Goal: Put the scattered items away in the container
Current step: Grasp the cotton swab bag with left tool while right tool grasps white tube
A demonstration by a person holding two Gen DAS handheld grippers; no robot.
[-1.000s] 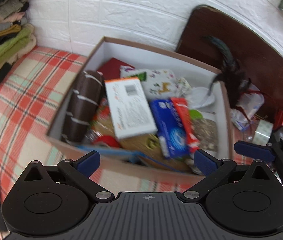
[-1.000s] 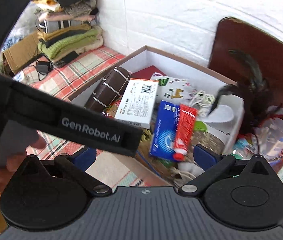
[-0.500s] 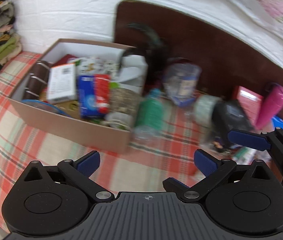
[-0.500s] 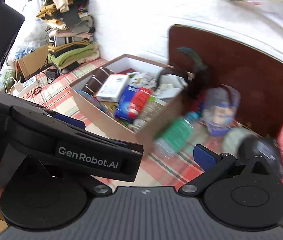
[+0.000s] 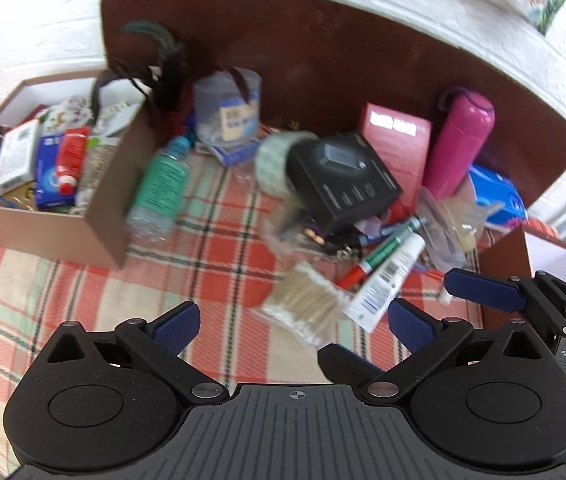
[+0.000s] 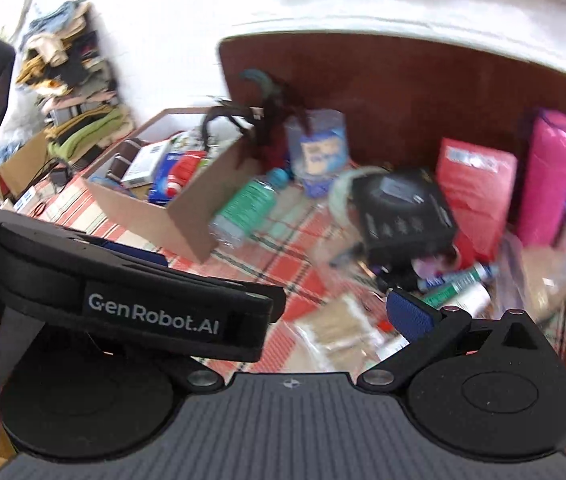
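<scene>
The cardboard box (image 5: 103, 200) (image 6: 187, 216) stands at the left, full of packets and a brown roll. Scattered items lie right of it: a green-labelled bottle (image 5: 159, 184) (image 6: 247, 204), a black box (image 5: 343, 180) (image 6: 403, 212), a pack of cotton swabs (image 5: 303, 304), a white tube (image 5: 387, 280), markers (image 5: 387, 244). My left gripper (image 5: 295, 324) is open and empty, above the plaid cloth just short of the swabs. My right gripper (image 6: 267, 312) is open and empty; the left gripper's body hides its left finger. It also shows in the left wrist view (image 5: 483, 288).
A pink flask (image 5: 459, 144), a red carton (image 5: 399, 136), a tape roll (image 5: 275, 160), a clear tub (image 5: 227, 108) and a blue pack (image 5: 495, 196) stand against a dark wooden board (image 5: 323, 40). Folded clothes (image 6: 75, 128) are stacked far left. A small open box (image 5: 547, 252) stands at the right.
Both grippers have swung right, away from the box, so the scattered pile now fills the views. Both stay open and empty.
</scene>
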